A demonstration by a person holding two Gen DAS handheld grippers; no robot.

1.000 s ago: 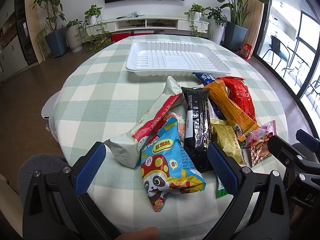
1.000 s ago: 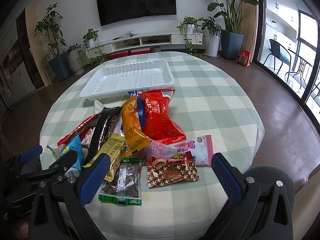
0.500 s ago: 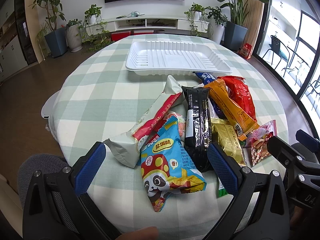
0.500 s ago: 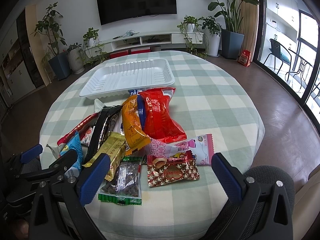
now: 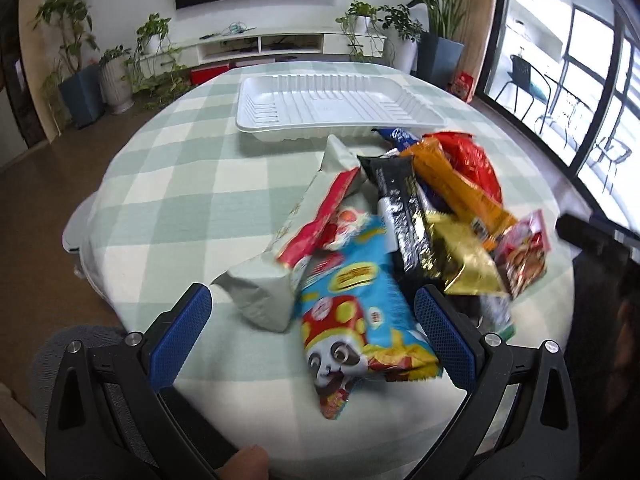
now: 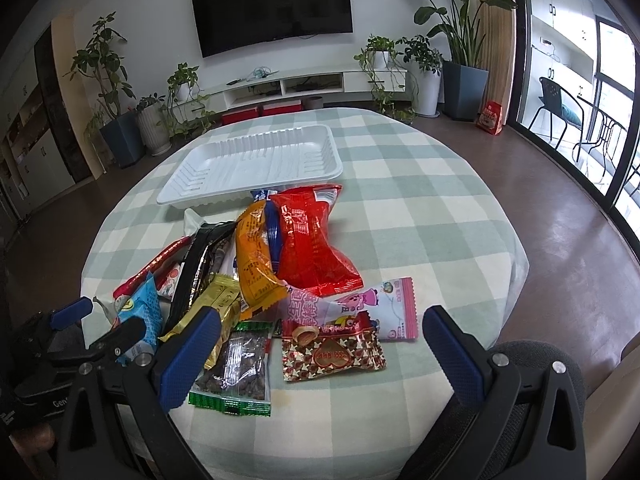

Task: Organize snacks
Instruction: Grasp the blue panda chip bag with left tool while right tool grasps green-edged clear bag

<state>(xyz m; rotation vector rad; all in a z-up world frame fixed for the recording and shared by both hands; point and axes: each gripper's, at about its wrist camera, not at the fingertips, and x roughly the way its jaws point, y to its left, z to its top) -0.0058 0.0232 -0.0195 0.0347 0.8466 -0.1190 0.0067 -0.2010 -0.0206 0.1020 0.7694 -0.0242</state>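
Round table with green-and-white checked cloth (image 6: 420, 216), viewed from both wrists. White ribbed tray (image 6: 256, 164) at the far side, with nothing in it, touching the far edge of the snack pile (image 6: 276, 264). Left gripper (image 5: 312, 330) with jaws spread wide, astride the blue panda packet (image 5: 356, 320) at the pile's near end; pale grey-green bag (image 5: 260, 292) just beside the left pad. Right gripper (image 6: 320, 346) likewise spread wide, holding nothing, over the heart-patterned packet (image 6: 332, 354) and clear green-edged packet (image 6: 236, 368). Between tray and grippers: red bag (image 6: 308, 240), orange bag (image 6: 254, 256), black bar wrapper (image 5: 400, 216), gold packet (image 5: 460, 256), overlapping. Pink-trimmed wrapper (image 6: 380, 308) beside the red bag. Television (image 6: 272, 8) and potted plants (image 6: 460, 52) along the far wall.
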